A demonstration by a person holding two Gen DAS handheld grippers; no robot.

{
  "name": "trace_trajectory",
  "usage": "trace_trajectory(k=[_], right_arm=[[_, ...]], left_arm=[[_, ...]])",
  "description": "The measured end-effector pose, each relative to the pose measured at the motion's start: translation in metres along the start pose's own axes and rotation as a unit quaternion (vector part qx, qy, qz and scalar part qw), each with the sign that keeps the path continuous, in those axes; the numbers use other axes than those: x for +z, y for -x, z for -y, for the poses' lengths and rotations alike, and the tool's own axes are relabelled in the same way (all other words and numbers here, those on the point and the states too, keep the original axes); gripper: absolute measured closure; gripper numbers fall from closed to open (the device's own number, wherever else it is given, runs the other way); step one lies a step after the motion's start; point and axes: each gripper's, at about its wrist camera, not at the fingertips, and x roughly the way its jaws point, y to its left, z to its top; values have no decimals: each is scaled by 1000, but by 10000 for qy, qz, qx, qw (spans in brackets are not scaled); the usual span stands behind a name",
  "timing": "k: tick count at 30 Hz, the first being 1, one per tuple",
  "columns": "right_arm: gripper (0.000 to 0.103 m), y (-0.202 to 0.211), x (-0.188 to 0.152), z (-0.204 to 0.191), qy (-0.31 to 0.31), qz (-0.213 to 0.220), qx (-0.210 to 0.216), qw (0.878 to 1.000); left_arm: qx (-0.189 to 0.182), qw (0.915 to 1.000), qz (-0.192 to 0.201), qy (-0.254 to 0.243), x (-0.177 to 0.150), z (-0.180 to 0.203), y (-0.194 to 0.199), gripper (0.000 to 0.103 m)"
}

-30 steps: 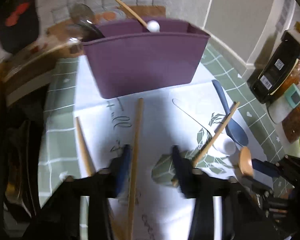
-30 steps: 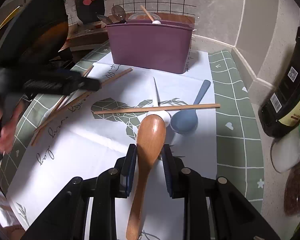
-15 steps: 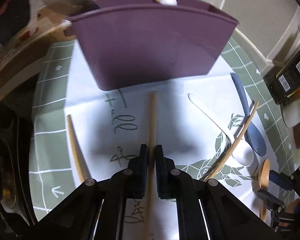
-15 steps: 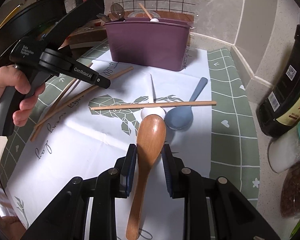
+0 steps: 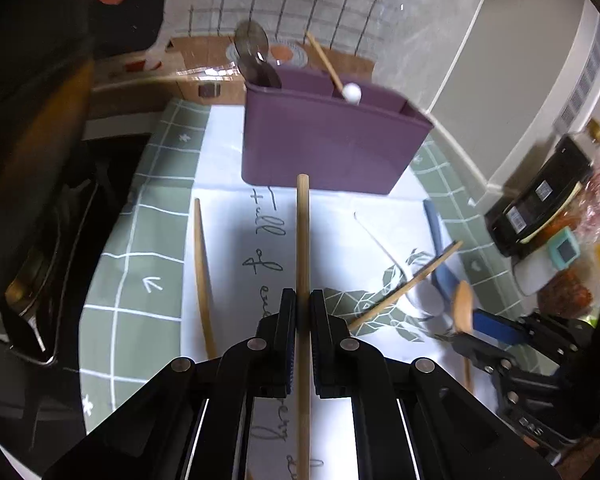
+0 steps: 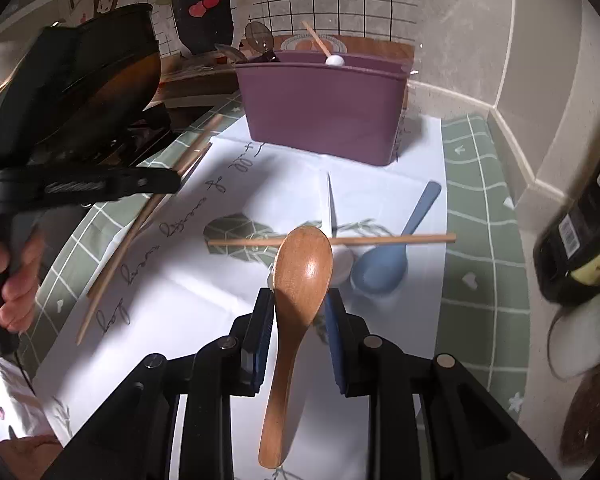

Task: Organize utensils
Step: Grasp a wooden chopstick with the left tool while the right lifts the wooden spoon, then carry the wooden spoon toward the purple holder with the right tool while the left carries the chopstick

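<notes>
Here, left gripper clenched on a wooden chopstick pointing at the purple utensil holder, right gripper grasping a wooden spoon — over the white paper mat, blue spoon beside — another chopstick lying crosswise.

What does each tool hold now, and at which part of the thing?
The left tool grips a wooden chopstick around mid-length. The right tool holds the wooden spoon where bowl meets handle.
</notes>
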Motion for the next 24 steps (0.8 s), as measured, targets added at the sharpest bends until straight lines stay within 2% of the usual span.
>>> trace_trajectory(k=[4, 7, 10, 15, 16, 17, 21, 24], right_arm=[[79, 3, 11, -4, 50, 103, -69, 9999], [79, 11, 21, -10, 95, 259, -150, 9995], [79, 22, 31, -11, 77, 443, -180, 9988], [80, 47, 49, -15, 175, 811, -336, 9960], [82, 52, 55, -17, 215, 889, -378, 9951], [94, 57, 60, -18, 256, 974, -439, 9939], [94, 83, 85, -19, 381, 1347, -627, 9882], [94, 100, 100, -19, 455, 1504, -560, 9860]], left_arm=[[-25, 9993, 359, 49, 4, -1, 23, 96], [63, 9970, 772, 40, 7, 2, 47, 96], [138, 9928, 1193, -24, 11, 10, 72, 96], [140, 9863, 1638, -108, 26, 27, 98, 96], [132, 9847, 1734, -131, 30, 30, 102, 96], [125, 9823, 1860, -176, 36, 36, 108, 96], [49, 9767, 2127, -284, 52, 49, 126, 96], [-70, 9771, 2112, -247, 59, 50, 133, 96]])
